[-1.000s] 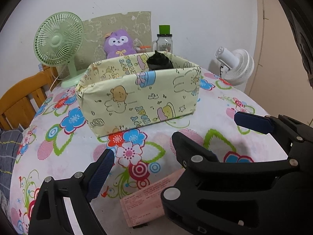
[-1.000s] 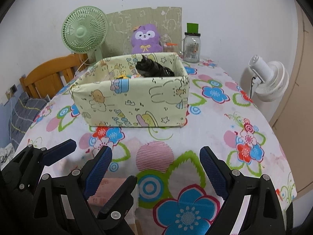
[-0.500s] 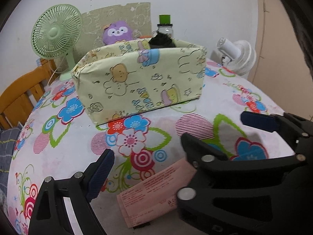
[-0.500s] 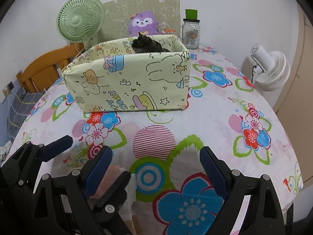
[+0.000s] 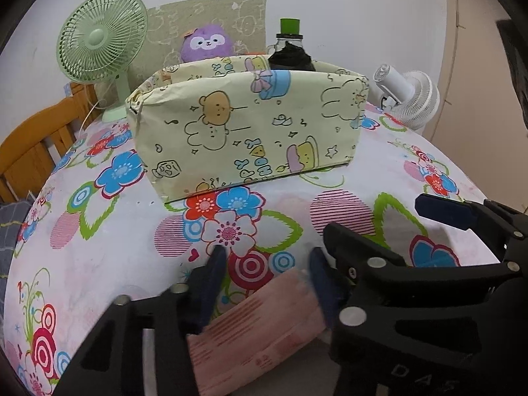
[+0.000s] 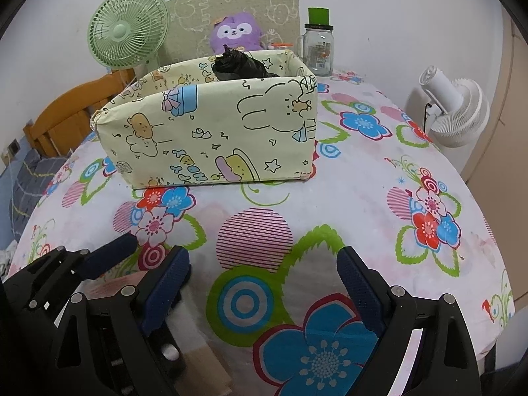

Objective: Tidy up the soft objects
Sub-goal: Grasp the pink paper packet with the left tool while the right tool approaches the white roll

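A pink soft pack (image 5: 260, 333) lies on the flowered tablecloth near the front edge. My left gripper (image 5: 267, 280) has its fingers closed in on both sides of the pack. My right gripper (image 6: 260, 283) is open and empty above the cloth, just right of the left one. A pale yellow cartoon-print fabric box (image 5: 244, 125) stands mid-table with a black soft item (image 6: 237, 66) inside; it also shows in the right wrist view (image 6: 211, 132). A purple plush toy (image 6: 236, 33) sits behind the box.
A green desk fan (image 6: 127, 33) stands at the back left, a glass jar with a green lid (image 6: 320, 46) at the back right. A white fan (image 6: 455, 109) stands off the table's right side. A wooden chair (image 5: 33, 145) is at the left.
My left gripper has dropped lower and its fingers have closed from wide open onto the pink pack. The right gripper has stayed open and moved slightly closer to the table.
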Available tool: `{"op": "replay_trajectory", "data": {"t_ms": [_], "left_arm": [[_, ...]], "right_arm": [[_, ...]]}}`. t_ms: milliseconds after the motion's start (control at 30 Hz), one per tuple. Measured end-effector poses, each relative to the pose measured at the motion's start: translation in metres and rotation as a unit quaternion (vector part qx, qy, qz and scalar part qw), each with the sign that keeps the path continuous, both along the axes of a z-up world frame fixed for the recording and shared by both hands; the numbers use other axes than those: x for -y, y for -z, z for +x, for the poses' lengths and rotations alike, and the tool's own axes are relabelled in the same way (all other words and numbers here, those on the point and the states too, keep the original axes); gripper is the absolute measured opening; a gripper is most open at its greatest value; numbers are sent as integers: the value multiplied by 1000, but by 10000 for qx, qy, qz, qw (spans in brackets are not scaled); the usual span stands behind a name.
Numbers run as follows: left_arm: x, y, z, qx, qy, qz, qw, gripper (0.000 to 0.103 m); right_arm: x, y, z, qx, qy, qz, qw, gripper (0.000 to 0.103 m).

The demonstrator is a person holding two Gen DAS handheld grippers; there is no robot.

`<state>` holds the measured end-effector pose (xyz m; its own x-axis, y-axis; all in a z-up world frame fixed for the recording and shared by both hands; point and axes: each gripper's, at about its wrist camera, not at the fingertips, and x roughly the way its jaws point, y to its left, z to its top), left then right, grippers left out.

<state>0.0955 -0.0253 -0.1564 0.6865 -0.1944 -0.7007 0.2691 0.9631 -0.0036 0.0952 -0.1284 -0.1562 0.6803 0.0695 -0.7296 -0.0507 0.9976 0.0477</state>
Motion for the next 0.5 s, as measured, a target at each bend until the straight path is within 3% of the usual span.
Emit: {"op": "replay_trajectory", "data": {"t_ms": [133,300,400,433,500], "left_arm": [[-8,1,4,-43,-168,-11,9998,37],[-18,1,4,-65,-305,22,9995,36],[-19,-2,0,-4,-308,80,9995,51],[-20,-3,-2,17,-308,68,9995,62],[-22,-5,-6,77,-322,52,9994,68]], "right_arm": [[1,0,0,-6,23,11,10000,93],[-1,0,0,-20,14,31,10000,93],[-1,-1,-2,-12,13,60,10000,93],[-1,-1,-3,-4,4,83,10000,93],[-2,-3,-4,4,-4,110,9999,93]]}}
